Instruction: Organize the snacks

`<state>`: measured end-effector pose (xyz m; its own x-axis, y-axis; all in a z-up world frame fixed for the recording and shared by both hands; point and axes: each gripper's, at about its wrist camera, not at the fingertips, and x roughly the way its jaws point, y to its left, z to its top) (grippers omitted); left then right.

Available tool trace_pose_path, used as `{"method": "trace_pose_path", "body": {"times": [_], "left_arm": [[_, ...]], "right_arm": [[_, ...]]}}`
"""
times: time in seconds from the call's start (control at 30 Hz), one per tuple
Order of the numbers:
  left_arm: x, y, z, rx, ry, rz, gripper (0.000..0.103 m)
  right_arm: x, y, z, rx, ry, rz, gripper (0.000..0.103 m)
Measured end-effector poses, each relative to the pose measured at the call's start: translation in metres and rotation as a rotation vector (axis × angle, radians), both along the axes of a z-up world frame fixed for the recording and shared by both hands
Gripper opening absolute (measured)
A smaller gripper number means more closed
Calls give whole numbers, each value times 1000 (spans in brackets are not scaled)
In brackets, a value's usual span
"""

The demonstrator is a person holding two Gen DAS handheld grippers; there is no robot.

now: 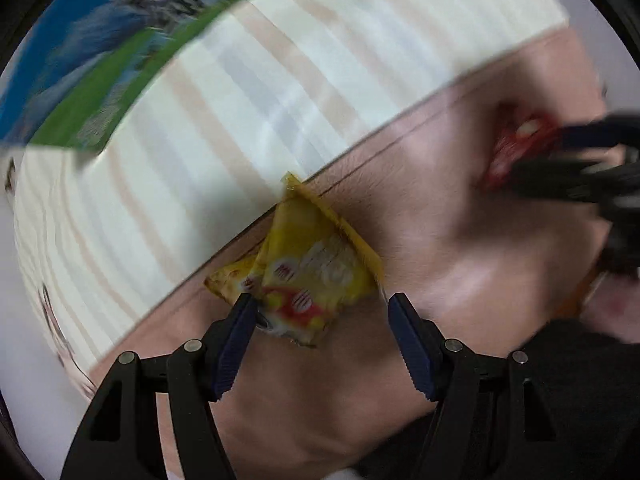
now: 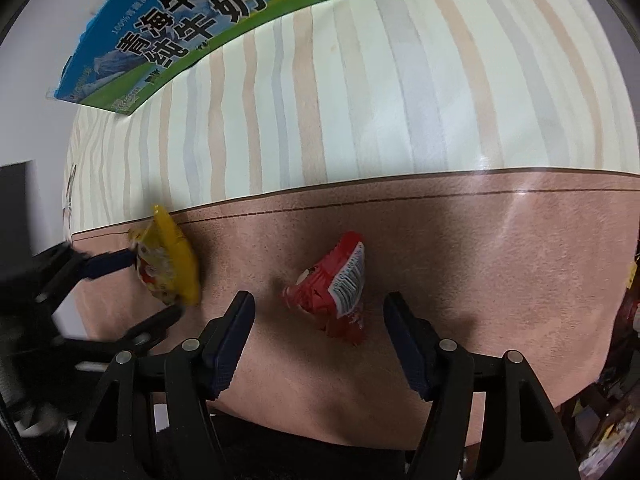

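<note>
Blue-and-green milk carton (image 2: 208,20) at the far tabletop (image 2: 460,240) edge, printed 青海牛奶 / 纯牛奶 with cows. Crinkled red snack packet (image 2: 332,286), barcode up, lying loose between the parted right fingers (image 2: 319,312). Yellow foil snack packet (image 1: 308,268) just ahead of the spread left fingers (image 1: 320,312), unpinched; print unreadable.

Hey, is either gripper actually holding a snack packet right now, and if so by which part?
Neither. The right gripper stands open around the red packet; the left gripper is open at the yellow packet, not clamping it.
</note>
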<state>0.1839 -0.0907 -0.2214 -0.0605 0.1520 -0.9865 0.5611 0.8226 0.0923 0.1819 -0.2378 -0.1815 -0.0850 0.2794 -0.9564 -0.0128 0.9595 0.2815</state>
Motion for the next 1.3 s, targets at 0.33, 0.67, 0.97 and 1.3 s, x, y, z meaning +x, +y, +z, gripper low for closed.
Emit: {"method": "trace_pose_path", "body": {"times": [0.33,0.67,0.97,1.3], "left_arm": [[52,53,7,-218,19,452,68],[21,56,6,-322,42,489,69],[35,15,3,-272,-29,404,71],[35,76,21,-306,-85,511,62]], "right_arm": [[-1,-14,12,-7,-57,29,70],[1,4,-8,0,-65,52,45],[7,14,-15,-5,-64,55,43],[9,21,-14,31,-76,47,37]]}}
